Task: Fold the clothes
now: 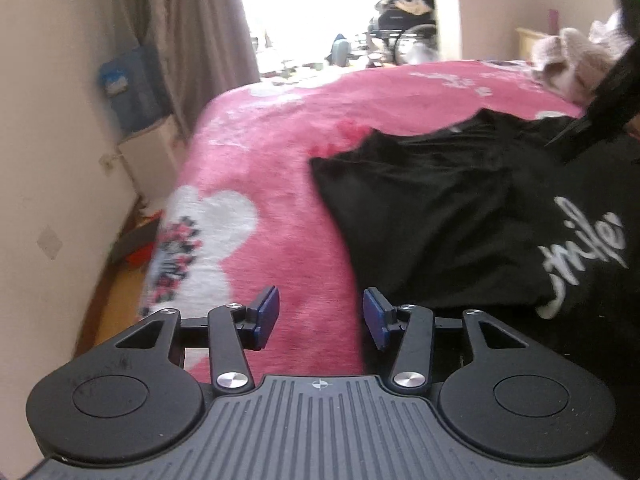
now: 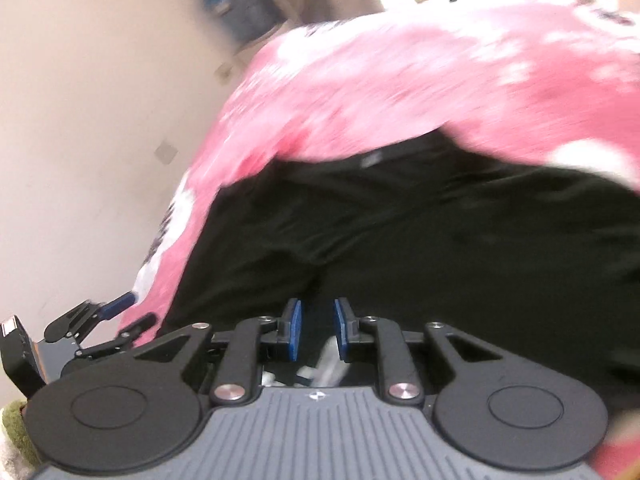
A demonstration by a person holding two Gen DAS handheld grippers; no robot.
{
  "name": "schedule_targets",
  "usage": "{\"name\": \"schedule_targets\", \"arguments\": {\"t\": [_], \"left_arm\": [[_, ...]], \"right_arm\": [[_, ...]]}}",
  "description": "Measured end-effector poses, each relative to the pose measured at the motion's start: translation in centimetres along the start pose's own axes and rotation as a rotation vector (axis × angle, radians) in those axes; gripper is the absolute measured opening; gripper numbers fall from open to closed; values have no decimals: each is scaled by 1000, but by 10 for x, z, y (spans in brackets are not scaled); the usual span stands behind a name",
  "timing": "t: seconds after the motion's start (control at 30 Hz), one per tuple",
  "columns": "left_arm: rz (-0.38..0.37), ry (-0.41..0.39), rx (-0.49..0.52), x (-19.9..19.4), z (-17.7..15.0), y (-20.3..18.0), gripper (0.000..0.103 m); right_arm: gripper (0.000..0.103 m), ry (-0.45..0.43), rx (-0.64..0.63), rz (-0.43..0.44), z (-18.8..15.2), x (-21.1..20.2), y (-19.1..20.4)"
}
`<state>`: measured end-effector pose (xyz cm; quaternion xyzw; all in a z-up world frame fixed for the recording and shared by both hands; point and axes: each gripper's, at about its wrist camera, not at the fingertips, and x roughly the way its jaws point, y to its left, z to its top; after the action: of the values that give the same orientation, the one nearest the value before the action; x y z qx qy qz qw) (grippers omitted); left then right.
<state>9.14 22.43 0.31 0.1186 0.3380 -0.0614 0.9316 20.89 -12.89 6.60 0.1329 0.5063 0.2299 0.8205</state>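
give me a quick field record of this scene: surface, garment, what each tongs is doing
surface: bed under a pink blanket with white patches
garment: black t-shirt, partly folded, white lettering near its right side
left tongs: open, nothing between the pads, over the blanket just left of the shirt's edge
right tongs: pads narrowly apart over the shirt; too dark and blurred to tell whether they pinch cloth
background: grey curtain, bright window

Pink blanket (image 1: 288, 152), brown curtain (image 1: 192, 20), blue box (image 1: 132, 88).
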Motion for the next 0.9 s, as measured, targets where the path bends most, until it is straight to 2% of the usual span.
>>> {"name": "schedule_targets", "arguments": {"t": [0.13,0.2,0.27,0.4,0.47,0.57,0.7,0.9], "left_arm": [[-12,-27,-41,-9,7,-2,47],[-53,-52,-24,-12,17,-17,47],[-110,-81,9,-15,29,-37,47],[-253,-108,74,-14,52,-88,47],[-312,-109,111,-11,58,-118,47],[-383,-104,174,-4,65,-160,47],[-450,-129,315,7,87,-216,46],[-572,-289,607,8,124,-325,47]], "right_arm": [[21,-78,76,-101,-15,-67,-40],[23,-112,126,-154,-31,-97,-65],[30,-147,171,-211,-49,-120,-88],[35,-198,326,-299,-84,-141,-139],[35,-210,443,-305,-98,-138,-166],[35,-225,620,-267,-111,-133,-200],[38,-268,654,-253,-95,-128,-226],[45,-276,555,-297,-48,-103,-256]]}}
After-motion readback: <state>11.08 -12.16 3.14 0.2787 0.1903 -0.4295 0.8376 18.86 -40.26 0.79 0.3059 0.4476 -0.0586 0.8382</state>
